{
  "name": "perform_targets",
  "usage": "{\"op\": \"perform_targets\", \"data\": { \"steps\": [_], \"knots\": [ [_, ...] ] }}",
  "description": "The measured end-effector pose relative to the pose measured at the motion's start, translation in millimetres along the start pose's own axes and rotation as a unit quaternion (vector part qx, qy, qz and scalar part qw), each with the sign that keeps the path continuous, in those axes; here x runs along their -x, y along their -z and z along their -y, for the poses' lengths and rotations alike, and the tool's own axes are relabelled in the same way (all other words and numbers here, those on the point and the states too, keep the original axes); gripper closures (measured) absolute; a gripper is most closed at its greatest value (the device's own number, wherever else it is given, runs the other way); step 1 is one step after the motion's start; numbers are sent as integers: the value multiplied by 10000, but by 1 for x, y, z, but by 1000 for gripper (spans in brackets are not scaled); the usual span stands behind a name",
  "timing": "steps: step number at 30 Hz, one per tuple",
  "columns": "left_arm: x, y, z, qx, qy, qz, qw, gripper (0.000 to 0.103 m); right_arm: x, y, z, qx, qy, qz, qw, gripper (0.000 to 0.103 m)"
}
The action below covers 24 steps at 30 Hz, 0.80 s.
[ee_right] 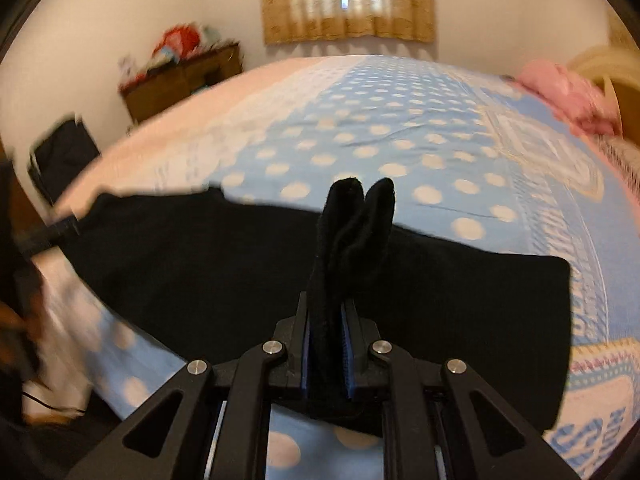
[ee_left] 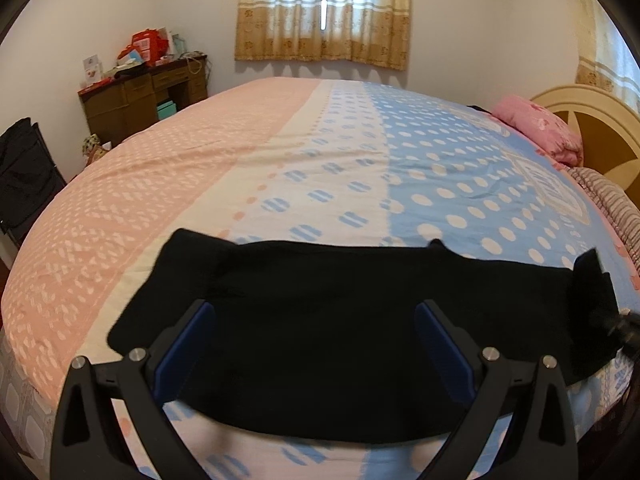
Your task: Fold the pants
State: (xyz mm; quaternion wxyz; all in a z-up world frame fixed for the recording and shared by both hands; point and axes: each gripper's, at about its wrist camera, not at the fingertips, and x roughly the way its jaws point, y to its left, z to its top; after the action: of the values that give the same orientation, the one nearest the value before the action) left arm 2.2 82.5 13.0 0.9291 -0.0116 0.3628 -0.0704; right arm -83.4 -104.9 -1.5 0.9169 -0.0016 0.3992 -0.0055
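Note:
Black pants [ee_left: 320, 320] lie flat across the near side of the bed, stretched left to right. My left gripper [ee_left: 314, 312] is open, its blue-padded fingers spread wide just above the middle of the pants. In the right wrist view the pants [ee_right: 180, 260] run across the bed, and my right gripper [ee_right: 327, 316] is shut on a bunched fold of the black fabric that sticks up between the pads. The right gripper also shows at the right edge of the left wrist view [ee_left: 624, 328], at the pants' right end.
The bed [ee_left: 300, 152] has a pink, white and blue dotted sheet. A pink pillow [ee_left: 540, 128] and a headboard [ee_left: 600, 120] are at the right. A brown desk [ee_left: 144, 92] with boxes stands far left, below a curtained window [ee_left: 324, 12].

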Motion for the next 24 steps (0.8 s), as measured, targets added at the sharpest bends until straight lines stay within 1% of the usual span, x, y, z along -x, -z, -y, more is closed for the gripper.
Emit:
{"op": "perform_targets", "data": {
  "steps": [1, 2, 3, 5, 6, 8, 9, 10, 11, 12, 13, 14, 15, 16, 17, 19, 20, 21, 23, 24],
  "knots": [
    [-1, 1, -3, 31, -24, -11, 10000, 1, -6, 4, -7, 58, 29, 7, 10000, 83],
    [-2, 1, -6, 63, -39, -27, 10000, 1, -11, 8, -11, 46, -57, -11, 10000, 76],
    [-4, 2, -10, 100, -53, -47, 9999, 1, -14, 12, -12, -44, -245, -15, 9997, 72],
    [-8, 2, -13, 157, -65, -93, 9998, 1, -9, 15, -13, -150, -547, 131, 9983, 49],
    [-10, 3, -14, 180, -53, -130, 9997, 1, -5, 16, -13, -185, -767, 239, 9966, 46],
    [-14, 5, -14, 183, -22, -182, 9997, 1, 6, 17, -8, -346, -1167, 405, 9917, 45],
    [-16, 6, -12, 164, -1, -215, 9996, 1, 11, 16, -5, -477, -1444, 483, 9872, 45],
    [-17, 6, -11, 144, 20, -227, 9996, 1, 21, 16, 3, -653, -1803, 624, 9794, 45],
    [-17, 7, -10, 111, 51, -230, 9997, 1, 27, 15, 8, -746, -1992, 757, 9742, 45],
    [-17, 7, -8, 58, 85, -216, 9997, 1, 34, 15, 14, -820, -2040, 866, 9717, 45],
    [-17, 7, -6, 12, 97, -200, 9998, 1, 37, 13, 20, -890, -1947, 906, 9726, 47],
    [-17, 7, -4, -33, 99, -177, 9998, 1, 34, 9, 26, -950, -1816, 867, 9749, 65],
    [-17, 7, -1, -75, 102, -157, 9998, 1, 30, 8, 29, -992, -1665, 795, 9778, 77],
    [-18, 7, 1, -97, 113, -154, 9998, 1, 21, 6, 31, -1032, -1394, 636, 9828, 95],
    [-19, 7, 4, -110, 141, -173, 9997, 1, 13, 8, 29, -1038, -1325, 523, 9843, 97],
    [-20, 8, 9, -180, 231, -230, 9993, 1, -1, 13, 20, -1023, -1417, 320, 9841, 97],
    [-19, 8, 11, -227, 243, -230, 9992, 1, -17, 18, 9, -978, -1419, 89, 9850, 97],
    [-18, 9, 14, -305, 234, -208, 9990, 1, -25, 20, 7, -991, -1387, 3, 9854, 97],
    [-16, 9, 17, -405, 162, -134, 9990, 1, -30, 23, 3, -1172, -1441, 219, 9824, 98],
    [-15, 8, 19, -446, 142, -103, 9989, 1, -30, 19, 2, -1184, -1491, 197, 9815, 97]
  ]
}}
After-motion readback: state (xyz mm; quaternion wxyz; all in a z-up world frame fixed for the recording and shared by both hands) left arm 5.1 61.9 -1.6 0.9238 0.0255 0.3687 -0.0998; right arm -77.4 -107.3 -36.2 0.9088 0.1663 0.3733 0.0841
